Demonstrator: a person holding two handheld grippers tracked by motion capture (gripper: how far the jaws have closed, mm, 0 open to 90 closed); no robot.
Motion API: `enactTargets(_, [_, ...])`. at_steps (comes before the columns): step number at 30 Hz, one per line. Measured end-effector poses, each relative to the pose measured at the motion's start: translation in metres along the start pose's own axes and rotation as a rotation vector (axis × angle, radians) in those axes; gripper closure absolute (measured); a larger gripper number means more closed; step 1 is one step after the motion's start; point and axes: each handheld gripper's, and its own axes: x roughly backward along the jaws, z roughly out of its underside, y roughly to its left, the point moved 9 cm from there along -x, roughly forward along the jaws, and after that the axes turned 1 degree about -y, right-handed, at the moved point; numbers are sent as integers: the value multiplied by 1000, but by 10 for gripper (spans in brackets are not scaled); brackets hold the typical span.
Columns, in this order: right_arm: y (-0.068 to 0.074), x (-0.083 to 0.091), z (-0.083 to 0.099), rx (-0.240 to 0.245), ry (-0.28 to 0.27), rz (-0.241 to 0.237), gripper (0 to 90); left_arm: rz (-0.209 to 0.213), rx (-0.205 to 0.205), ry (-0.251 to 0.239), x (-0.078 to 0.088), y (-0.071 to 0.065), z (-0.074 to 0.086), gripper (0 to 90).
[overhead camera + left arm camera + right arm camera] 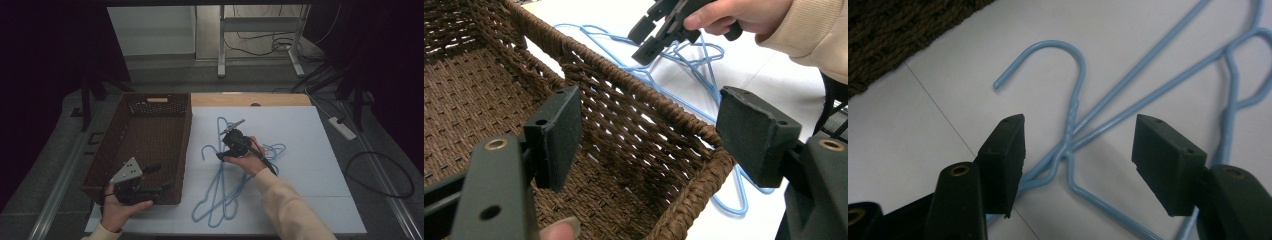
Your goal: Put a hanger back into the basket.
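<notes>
The right hand (248, 159) reached forward over the middle of the worktop (310, 165), sleeve trailing back toward the near edge, and tilted the right gripper (1075, 160) down at the blue wire hangers (225, 185). Its jaws stood spread, with the twisted neck of one hanger (1071, 125) lying between the black pads but not pinched — the pads were clear of the wire on both sides. That hanger's hook (1048, 55) curled away toward the basket, and the tangle of hangers lay flat on the pale sheet just right of the basket, stretching from the middle of the worktop to its near edge.

The left hand (117, 210) sat low at the near left corner of the worktop, holding the left gripper (649, 135) level with its grey three-cornered plate on top. Its jaws were wide apart with nothing between them, pointed across the near right corner of the brown woven basket (150, 135) — a rectangular one, with a thick braided rim and a tight flat weave inside.

The hangers were thin, smooth, pale-blue wire, bent in loops at the shoulders.
</notes>
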Motion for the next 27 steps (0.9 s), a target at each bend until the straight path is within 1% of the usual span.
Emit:
enactTargets(2, [0,-2,0,1,5,-2,396,0,0,-1,0,0,0,281])
enactTargets(5, [-2,-6,2,6,32,-10,443,1,-2,-3,1,0,-1,281])
enactTargets(7, [-5,-6,5,-1,42,-10,455,1,-2,-3,1,0,-1,281])
enactTargets(10, [-9,-3,8,2,59,-12,465,1,-2,-3,0,0,-1,281])
enactTargets(13, [-9,-3,8,-6,58,-20,467,2,-3,-1,0,-1,-1,281])
enactTargets(14, [-9,-4,7,-16,62,-24,477,2,-4,-1,0,-1,-1,281])
enactTargets(18, [-5,-9,5,-15,77,-24,494,3,-7,-1,-1,-2,-1,281])
enactTargets(21, [-2,-16,3,-8,102,-16,535,3,-6,0,-1,-1,-1,281])
enactTargets(23, [-1,-20,0,-9,105,-8,573,3,-4,1,-1,-1,0,281])
enactTargets(27, [1,-24,-6,-3,102,2,584,3,-5,1,-1,0,0,281])
